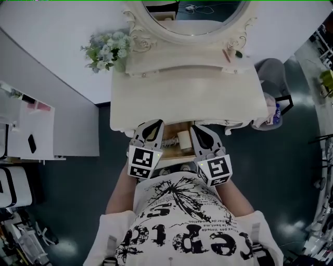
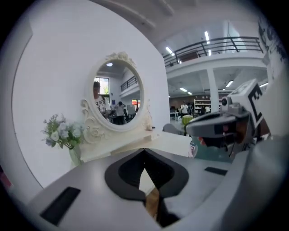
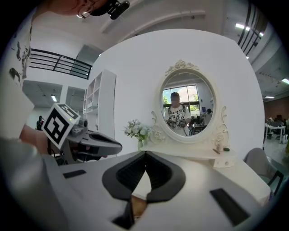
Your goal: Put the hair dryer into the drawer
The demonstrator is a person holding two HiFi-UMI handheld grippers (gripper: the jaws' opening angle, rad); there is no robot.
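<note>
The cream dressing table (image 1: 187, 98) has its drawer (image 1: 173, 133) pulled out towards me, showing a wooden inside. A pale cream object (image 1: 184, 140) lies in the drawer; I cannot tell whether it is the hair dryer. My left gripper (image 1: 154, 124) hangs over the drawer's left part, and its jaws (image 2: 144, 151) are shut with nothing between them. My right gripper (image 1: 197, 129) hangs over the drawer's right part, its jaws (image 3: 145, 153) also shut and empty. Both point level towards the mirror. Each gripper shows at the side of the other's view.
An oval mirror (image 1: 190, 15) in an ornate frame stands at the back of the table, with a vase of flowers (image 1: 106, 51) to its left. A grey chair (image 1: 271, 72) and a bottle (image 1: 276, 113) are at the right. White shelving (image 1: 31, 124) stands at the left.
</note>
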